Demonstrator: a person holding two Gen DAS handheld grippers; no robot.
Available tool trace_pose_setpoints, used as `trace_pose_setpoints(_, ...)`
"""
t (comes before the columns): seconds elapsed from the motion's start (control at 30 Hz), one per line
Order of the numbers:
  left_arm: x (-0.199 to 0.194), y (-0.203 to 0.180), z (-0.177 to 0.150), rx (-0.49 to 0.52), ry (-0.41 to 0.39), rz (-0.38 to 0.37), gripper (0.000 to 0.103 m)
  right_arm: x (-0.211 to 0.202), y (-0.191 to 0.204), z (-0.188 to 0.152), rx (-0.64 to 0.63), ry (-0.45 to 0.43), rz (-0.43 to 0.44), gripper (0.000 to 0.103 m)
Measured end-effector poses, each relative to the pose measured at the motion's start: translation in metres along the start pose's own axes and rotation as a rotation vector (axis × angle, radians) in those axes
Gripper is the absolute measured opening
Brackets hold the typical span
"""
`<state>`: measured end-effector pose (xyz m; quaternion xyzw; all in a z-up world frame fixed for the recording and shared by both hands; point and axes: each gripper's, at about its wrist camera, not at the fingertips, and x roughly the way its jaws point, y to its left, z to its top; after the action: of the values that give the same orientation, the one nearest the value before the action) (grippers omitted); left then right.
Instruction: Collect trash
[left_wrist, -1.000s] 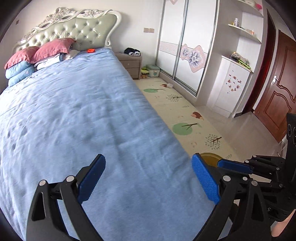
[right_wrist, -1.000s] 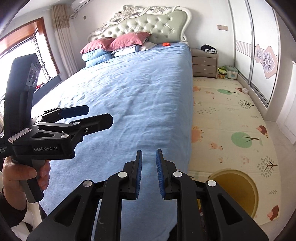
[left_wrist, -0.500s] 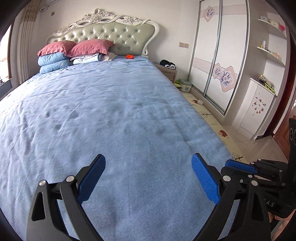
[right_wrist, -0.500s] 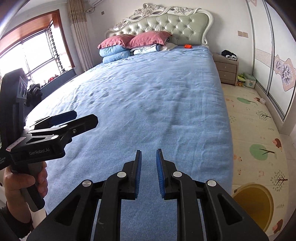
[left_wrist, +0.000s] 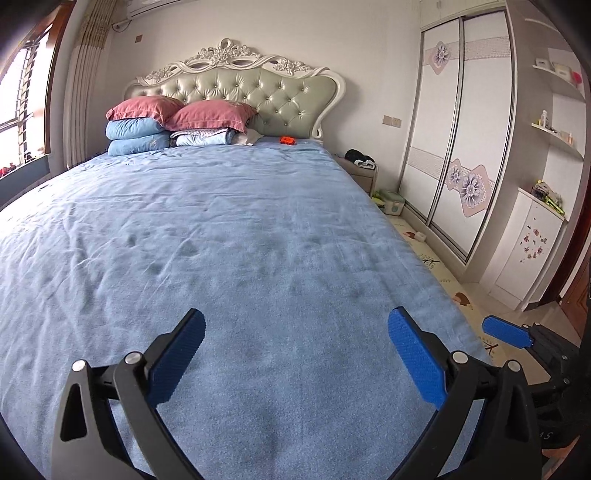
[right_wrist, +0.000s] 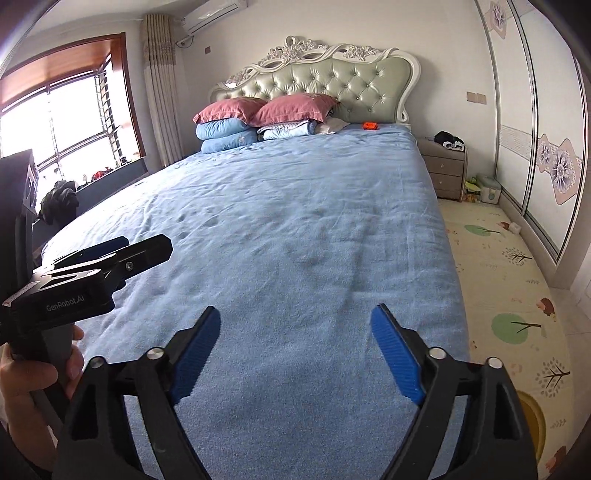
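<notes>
At the foot of a wide bed (left_wrist: 221, 229) covered in a blue spread: both grippers held side by side above the near end of the cover, pointing toward the headboard (left_wrist: 240, 92).

- Left gripper (left_wrist: 295, 354): jaws spread wide, nothing between them, as in the frames before.
- Right gripper (right_wrist: 295, 350): jaws now spread wide and empty; half a second ago they were nearly closed, a narrow gap between the blue pads.
- Small orange object (left_wrist: 287, 140): lying on the spread at the far right corner, just in front of the headboard, well apart from both grippers; too small to identify further. Same spot as earlier.
- Pillows (left_wrist: 177, 114): two pink over blue ones and folded bedding, stacked at the head, left of the orange object.
- Nightstand (right_wrist: 445, 166): right of the bed, dark item on top.
- Patterned floor mat (right_wrist: 498, 280): between bed and sliding wardrobe (left_wrist: 461, 147).
- Views: the left camera, earlier tilted over the bed's right edge, now faces the headboard squarely.
</notes>
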<state>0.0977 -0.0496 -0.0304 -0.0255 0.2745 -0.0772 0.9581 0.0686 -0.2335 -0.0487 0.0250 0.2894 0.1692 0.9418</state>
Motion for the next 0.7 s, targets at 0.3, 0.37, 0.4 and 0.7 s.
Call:
trace_pose_setpoints(0.3, -0.017, 0.003, 0.003, 0.006, -0.064, 0.065, 0.099, -0.004, 0.006, -0.004, -0.015, -0.075, -0.028, 0.095)
trace_pose_setpoints(0.37, -0.019, 0.004, 0.004, 0.010, -0.076, 0.071, 0.099, -0.002, 0.005, -0.005, -0.007, -0.073, -0.024, 0.095)
trace_pose_setpoints(0.4, -0.020, 0.004, 0.004, 0.014, -0.087, 0.081, 0.099, -0.001, 0.005, -0.006, -0.002, -0.072, -0.022, 0.095)
trace_pose_setpoints(0.7, -0.033, 0.003, 0.009, 0.022, -0.131, 0.082, 0.099, -0.002, 0.008, -0.007, -0.012, -0.078, -0.018, 0.095)
